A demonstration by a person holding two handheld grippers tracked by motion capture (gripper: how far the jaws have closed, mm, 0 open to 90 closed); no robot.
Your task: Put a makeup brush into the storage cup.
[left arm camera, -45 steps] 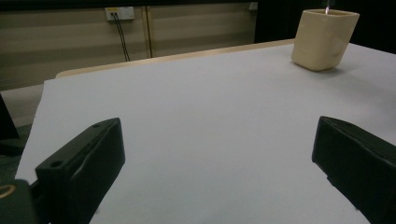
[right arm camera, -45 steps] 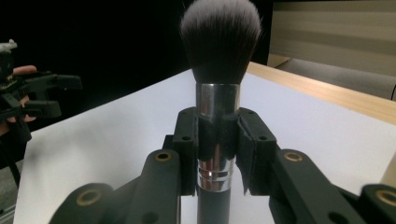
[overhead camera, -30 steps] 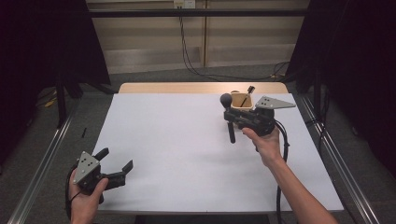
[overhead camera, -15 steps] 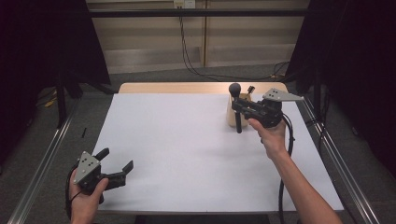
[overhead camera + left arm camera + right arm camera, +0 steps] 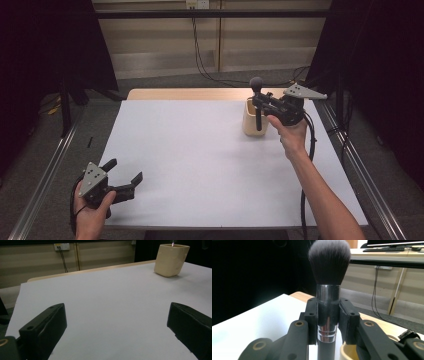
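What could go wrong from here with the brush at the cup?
1. The right tongs clamp the brush by its smooth metal collar; it could slip or tilt in the grip.
2. The handle hangs at the rim of the cream cup; lowered off-centre, it may catch the rim and tip the light cup.
3. The left tongs sit open and far off, so nothing steadies the cup.
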